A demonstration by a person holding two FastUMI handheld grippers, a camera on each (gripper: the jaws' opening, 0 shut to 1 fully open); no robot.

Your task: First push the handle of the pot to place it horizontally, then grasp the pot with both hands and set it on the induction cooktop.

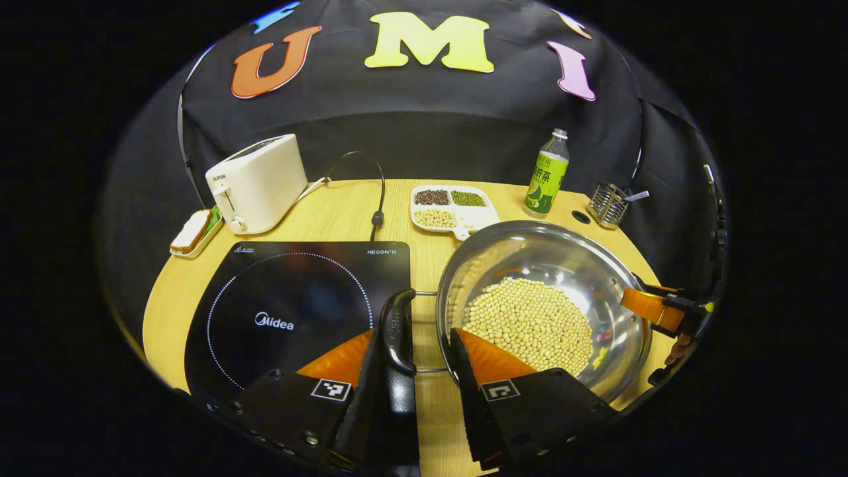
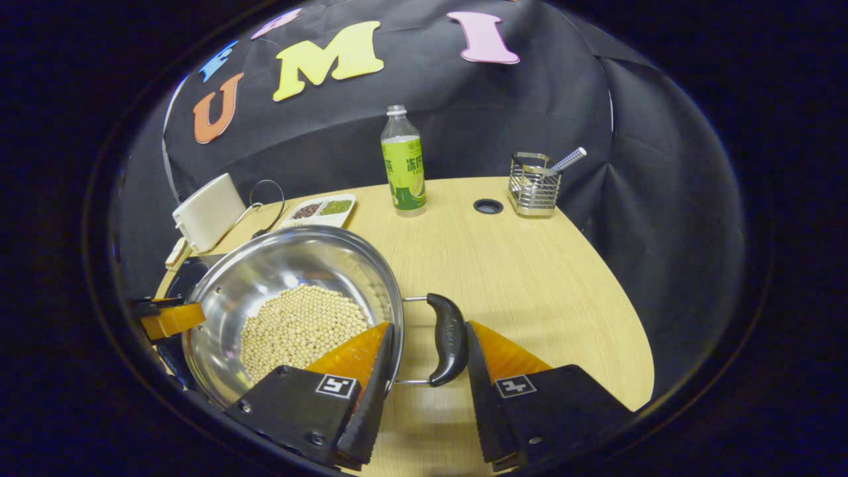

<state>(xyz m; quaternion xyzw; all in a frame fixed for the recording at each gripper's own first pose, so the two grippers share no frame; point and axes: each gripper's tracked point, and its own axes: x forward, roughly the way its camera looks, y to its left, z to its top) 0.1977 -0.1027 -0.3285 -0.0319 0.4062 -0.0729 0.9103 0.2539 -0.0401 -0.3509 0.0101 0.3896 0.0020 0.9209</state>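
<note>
Wooden table (image 2: 530, 278): steel pot (image 1: 570, 265) holds soybeans; both claws apart, straddling handles.

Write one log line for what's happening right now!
stage: pre-grasp | left gripper: open around left pot handle | right gripper: open around right pot handle | pot: on table, beside cooktop

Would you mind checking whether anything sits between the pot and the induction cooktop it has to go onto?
Nothing visible does. The pot stands on the table right beside the induction cooktop, whose glass is bare; the toaster and bean tray lie farther back.
</note>
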